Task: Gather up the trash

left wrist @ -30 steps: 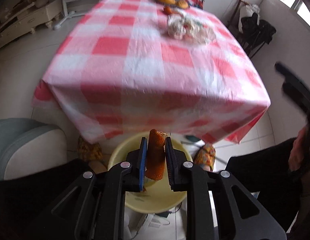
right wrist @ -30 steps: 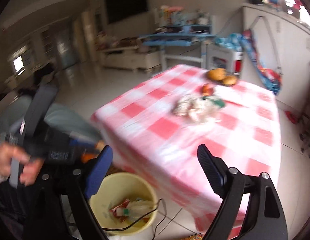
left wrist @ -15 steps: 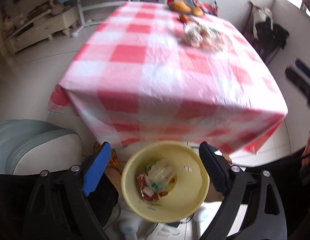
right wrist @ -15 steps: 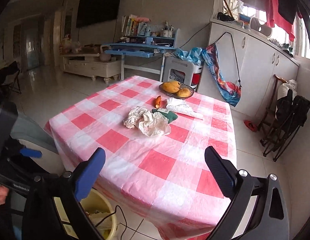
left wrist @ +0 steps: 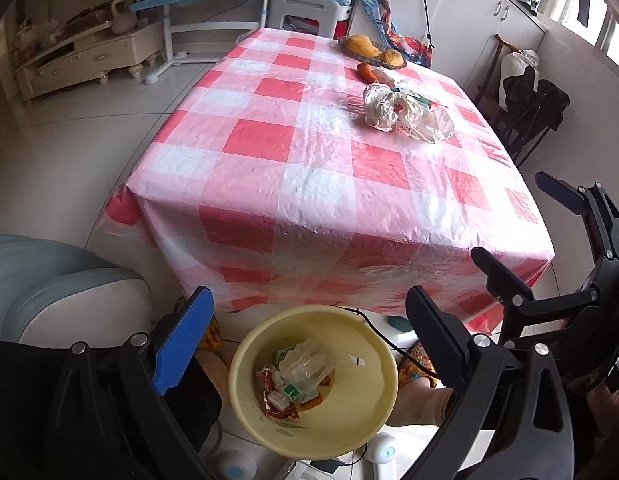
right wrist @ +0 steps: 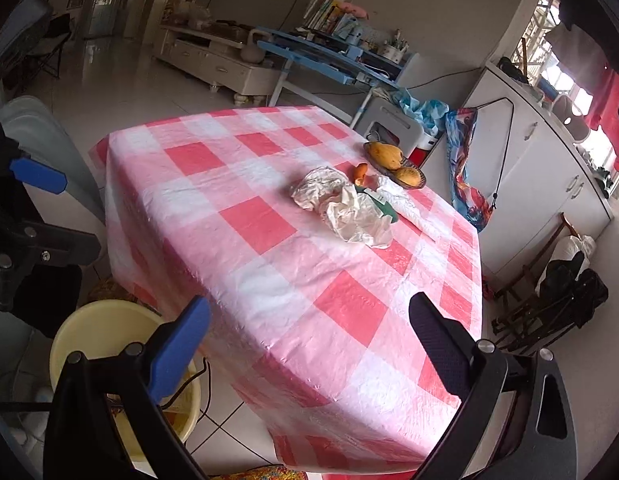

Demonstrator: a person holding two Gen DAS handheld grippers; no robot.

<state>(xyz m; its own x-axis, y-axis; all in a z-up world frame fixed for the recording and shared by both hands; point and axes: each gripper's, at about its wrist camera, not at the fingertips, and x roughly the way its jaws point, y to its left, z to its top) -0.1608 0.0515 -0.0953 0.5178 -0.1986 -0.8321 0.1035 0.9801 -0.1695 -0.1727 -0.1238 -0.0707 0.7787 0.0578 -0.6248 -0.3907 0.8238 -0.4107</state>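
Step in hand, as judged: between a drop and the next pick. The left gripper (left wrist: 309,344) hangs over the bin (left wrist: 313,384); its jaws are opening, almost fully wide, with nothing between them; the right gripper (right wrist: 309,344) stands wide and empty, aimed across the table (right wrist: 269,280).

Location of the trash: part lies in the bin on the floor at the near table edge, wrappers and a clear plastic piece among it; the rest lies on the far half of the table, well apart from both grippers.

Count on the table:
- crumpled bags (right wrist: 341,204): one heap, apparently two or three pieces; exact number cannot be told;
- green scrap (right wrist: 383,206): one, touching the heap;
- orange scrap (right wrist: 360,172): one, just beside the basket;
- basket (right wrist: 413,184): one, holding two fruits (right wrist: 385,154); probably not trash.

Next move, as judged: carry the right gripper out over the cloth to the heap; lower with jaws wide; close on a bunched fold, since thin film slips and trails; then return to the bin. Reach is long; keep the basket untouched.
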